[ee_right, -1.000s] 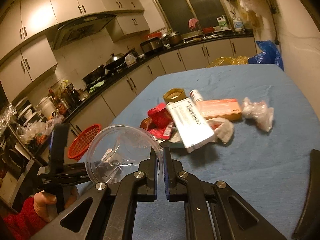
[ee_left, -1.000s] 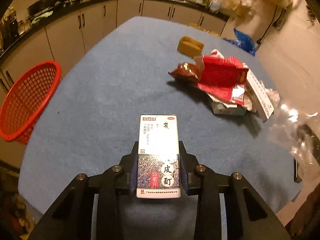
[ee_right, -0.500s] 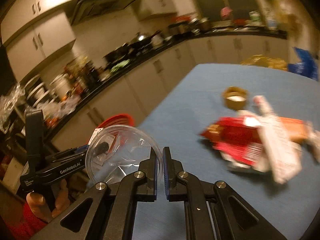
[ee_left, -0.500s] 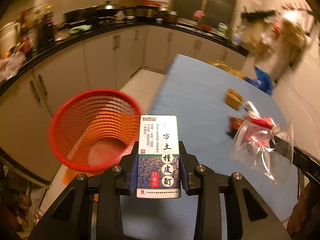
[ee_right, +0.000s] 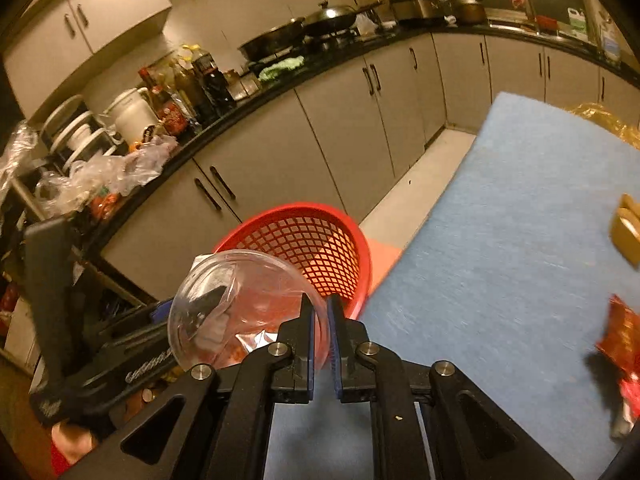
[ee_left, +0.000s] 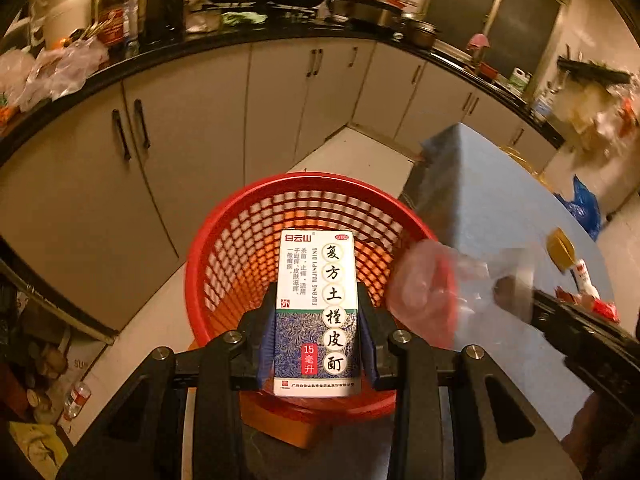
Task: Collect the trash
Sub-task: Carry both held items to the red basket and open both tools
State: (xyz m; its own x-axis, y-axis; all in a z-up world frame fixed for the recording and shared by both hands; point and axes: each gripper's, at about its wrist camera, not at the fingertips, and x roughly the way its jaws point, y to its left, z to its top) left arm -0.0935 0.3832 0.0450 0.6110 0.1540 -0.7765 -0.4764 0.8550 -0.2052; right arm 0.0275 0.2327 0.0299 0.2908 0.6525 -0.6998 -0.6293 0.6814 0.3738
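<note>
Both grippers loaded, hovering at the basket

Left gripper (ee_left: 318, 344) clamped on medicine box (ee_left: 317, 300) over red basket (ee_left: 240, 248); right gripper (ee_right: 320, 320) pinching clear plastic lid (ee_right: 240, 304) beside the rim.

In the left wrist view the medicine box (ee_left: 318, 312) hides the red basket's (ee_left: 224, 248) floor, and the clear plastic container (ee_left: 424, 292) is smeared by motion blur. In the right wrist view the red wrapper (ee_right: 622, 336) is blurred and cut by the right edge, as is the brown cup (ee_right: 628, 236). The container's contents stay unreadable.
</note>
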